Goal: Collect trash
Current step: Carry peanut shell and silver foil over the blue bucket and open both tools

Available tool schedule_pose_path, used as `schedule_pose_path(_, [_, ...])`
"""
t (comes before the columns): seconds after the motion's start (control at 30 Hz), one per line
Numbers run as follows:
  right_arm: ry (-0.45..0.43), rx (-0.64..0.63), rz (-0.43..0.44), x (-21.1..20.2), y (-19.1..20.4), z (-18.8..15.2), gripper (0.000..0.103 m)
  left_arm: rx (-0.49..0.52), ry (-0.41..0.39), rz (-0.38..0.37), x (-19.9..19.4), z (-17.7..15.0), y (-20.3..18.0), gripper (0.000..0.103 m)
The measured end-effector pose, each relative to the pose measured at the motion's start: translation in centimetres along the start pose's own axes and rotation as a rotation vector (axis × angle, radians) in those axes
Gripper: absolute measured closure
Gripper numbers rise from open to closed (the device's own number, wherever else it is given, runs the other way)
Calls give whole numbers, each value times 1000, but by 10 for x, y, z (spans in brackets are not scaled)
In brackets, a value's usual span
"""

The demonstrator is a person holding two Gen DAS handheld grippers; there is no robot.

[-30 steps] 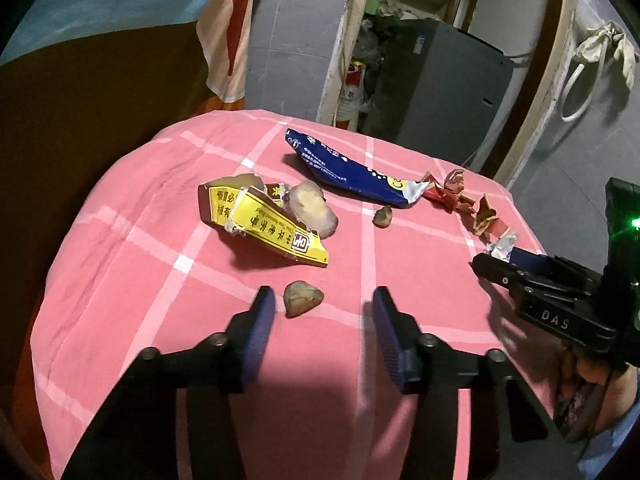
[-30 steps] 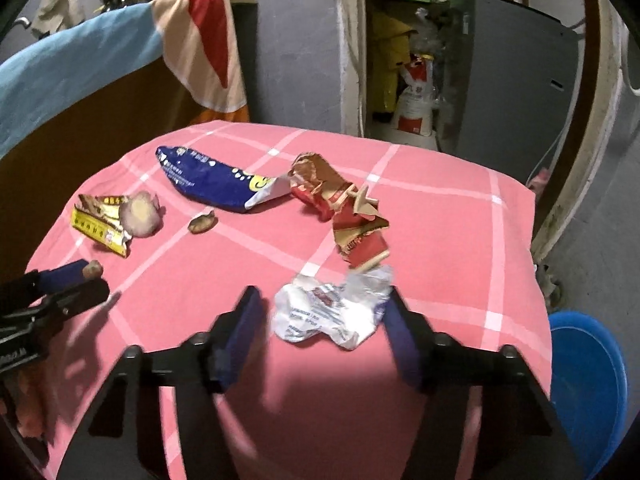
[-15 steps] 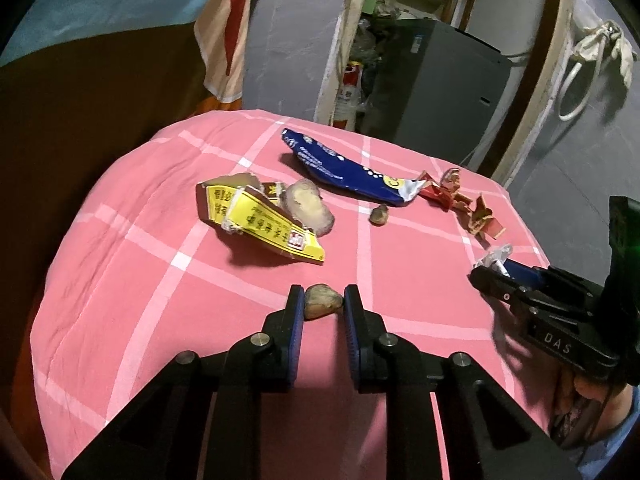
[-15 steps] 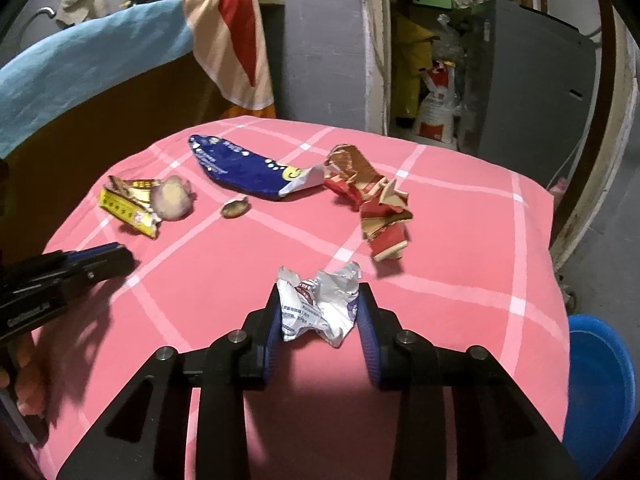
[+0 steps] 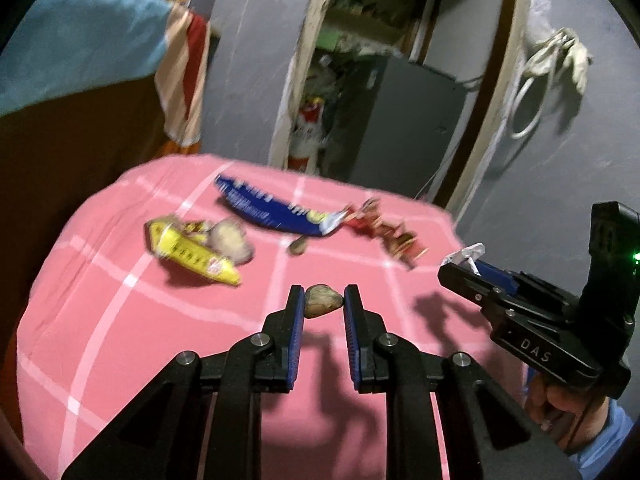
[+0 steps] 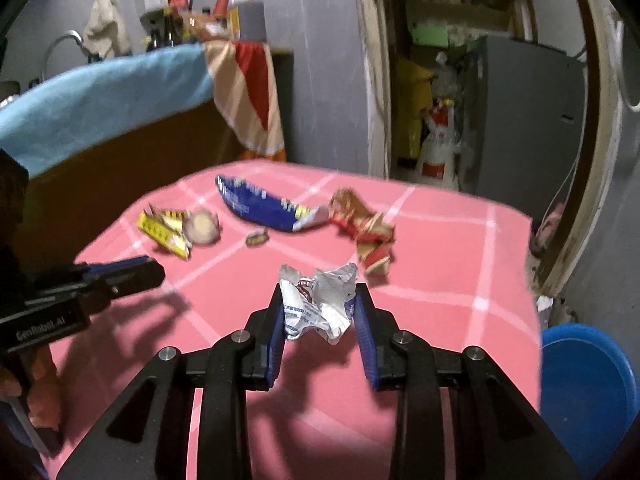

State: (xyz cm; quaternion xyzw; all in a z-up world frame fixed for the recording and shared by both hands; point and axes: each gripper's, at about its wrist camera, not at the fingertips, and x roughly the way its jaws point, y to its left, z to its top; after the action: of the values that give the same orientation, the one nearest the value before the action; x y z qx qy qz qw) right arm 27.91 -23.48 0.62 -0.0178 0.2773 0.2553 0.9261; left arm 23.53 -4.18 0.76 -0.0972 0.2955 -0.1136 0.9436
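We note that the right wrist view alone shows the blue bin (image 6: pixel 588 392) low beside the table's right edge, and the cluttered shelf behind the draped blue towel (image 6: pixel 100 92); the left wrist view alone shows the white cloth (image 5: pixel 560 56) hanging on the grey wall and the person's hand (image 5: pixel 568 408) wrapped round the handle of the other tool. Both views share the pink checked tablecloth (image 5: pixel 100 320). The left gripper (image 5: pixel 323 300) points forward and somewhat downward, above the cloth, with its shadow cast below; its fingers are clenched on a small brownish lump (image 5: pixel 322 299), the blue pads pressing it from both sides at the very tips. The right gripper (image 6: pixel 318 304) has a similar downward tilt and grasps a crumpled white wrapper (image 6: pixel 318 304) with red and blue print; its jaws have just been closing, and the wrapper bulges out above and below the pads. Both held pieces appear off the cloth. Left on the table: a yellow packet (image 5: pixel 192 254) touching a pale round piece (image 5: pixel 232 240), a long blue wrapper (image 5: pixel 272 214) behind them, a small brown scrap (image 5: pixel 298 245) just in front of its tail, and crumpled red-and-gold wrappers (image 6: pixel 368 232) to the right. The background is blurred.
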Motion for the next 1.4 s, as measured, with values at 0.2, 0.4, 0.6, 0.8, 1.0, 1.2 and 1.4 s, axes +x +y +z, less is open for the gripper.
schedule_pose_path(0.2, [-165,1,-37,-43,-9,6,74,15,-121,-84,-13,13,-31,87])
schedule_pose_path(0.4, [-305,4,-126,-85,-27,2,74,67,-196,-164,-14,22,-72,87])
schedule_pose_path(0.6, [-403,57,-235,-125,-57,-4,74,104,-217,-273,-8,28,-115,87])
schedule_pose_path(0.8, [-439,121,-338,-154,-87,-15,74,180,-238,-339,1,28,-160,87])
schedule_pose_path(1.0, [-407,194,-414,-164,-115,-27,74,227,-187,-388,27,25,-196,87])
schedule_pose_path(1.2, [-347,278,-451,-166,-140,-41,73,222,-51,-423,61,21,-220,87])
schedule_pose_path(1.4, [-303,346,-471,-168,-158,-50,70,188,58,-427,88,16,-229,87])
